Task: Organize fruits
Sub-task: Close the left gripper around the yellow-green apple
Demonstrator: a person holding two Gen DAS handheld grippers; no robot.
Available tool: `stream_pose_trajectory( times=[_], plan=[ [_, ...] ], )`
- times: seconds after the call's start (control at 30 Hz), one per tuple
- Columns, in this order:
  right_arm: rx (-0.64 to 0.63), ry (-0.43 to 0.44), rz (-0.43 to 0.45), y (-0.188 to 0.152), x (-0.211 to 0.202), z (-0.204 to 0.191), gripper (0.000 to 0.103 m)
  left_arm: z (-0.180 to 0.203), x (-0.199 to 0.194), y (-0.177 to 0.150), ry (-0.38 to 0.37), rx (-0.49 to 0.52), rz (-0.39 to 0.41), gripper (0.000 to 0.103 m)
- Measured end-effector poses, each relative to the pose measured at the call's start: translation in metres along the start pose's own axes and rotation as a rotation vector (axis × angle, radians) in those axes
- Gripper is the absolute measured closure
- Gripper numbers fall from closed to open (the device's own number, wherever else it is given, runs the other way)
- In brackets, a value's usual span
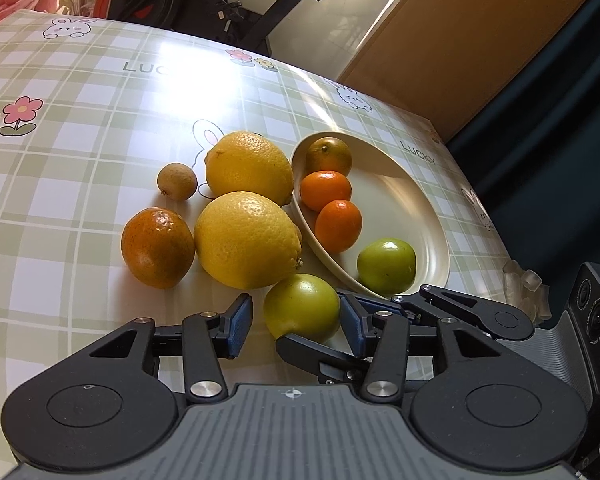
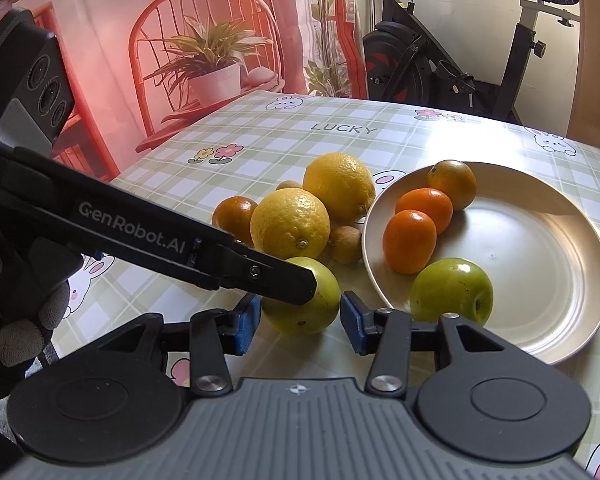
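A green apple (image 1: 302, 308) (image 2: 300, 300) rests on the checked tablecloth just beside the plate. My left gripper (image 1: 296, 320) straddles it, open, with a clear gap at the left pad. My right gripper (image 2: 300, 316) flanks the same apple from another side, its pads close to the skin without visibly pressing. One left finger (image 2: 260, 272) crosses over the apple. The cream plate (image 1: 412, 216) (image 2: 520, 260) holds a second green apple (image 1: 386, 266), two small oranges (image 1: 326, 190) and a darker orange (image 1: 328, 156). Two lemons (image 1: 246, 240), an orange (image 1: 158, 248) and a small brown fruit (image 1: 177, 181) lie left of the plate.
A second brown fruit (image 2: 346, 244) sits between the lemons and the plate. The table's edge runs close behind the plate, with clear plastic pieces (image 1: 526, 288) near it. An exercise bike (image 2: 440, 60) stands beyond the table. A gloved hand (image 2: 16, 320) holds the left gripper.
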State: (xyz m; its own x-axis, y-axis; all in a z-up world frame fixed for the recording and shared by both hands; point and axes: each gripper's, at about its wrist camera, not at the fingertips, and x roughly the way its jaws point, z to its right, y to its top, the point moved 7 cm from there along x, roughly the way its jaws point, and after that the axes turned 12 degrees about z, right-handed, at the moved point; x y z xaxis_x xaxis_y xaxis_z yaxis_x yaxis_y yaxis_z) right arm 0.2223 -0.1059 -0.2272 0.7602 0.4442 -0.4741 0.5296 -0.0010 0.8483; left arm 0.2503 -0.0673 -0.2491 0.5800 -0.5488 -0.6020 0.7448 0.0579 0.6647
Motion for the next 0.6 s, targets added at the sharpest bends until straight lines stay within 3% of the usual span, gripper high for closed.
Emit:
stream_pose_trajectory(
  times=[0.27, 0.6],
  plan=[
    [0.008, 0.003, -0.028, -0.006, 0.016, 0.002, 0.053, 0.003, 0.003, -0.003, -0.009, 0.017, -0.008, 0.052],
    [0.035, 0.017, -0.001, -0.004, 0.007, 0.002, 0.054, 0.02, -0.002, -0.001, -0.018, 0.095, -0.006, 0.056]
  ],
)
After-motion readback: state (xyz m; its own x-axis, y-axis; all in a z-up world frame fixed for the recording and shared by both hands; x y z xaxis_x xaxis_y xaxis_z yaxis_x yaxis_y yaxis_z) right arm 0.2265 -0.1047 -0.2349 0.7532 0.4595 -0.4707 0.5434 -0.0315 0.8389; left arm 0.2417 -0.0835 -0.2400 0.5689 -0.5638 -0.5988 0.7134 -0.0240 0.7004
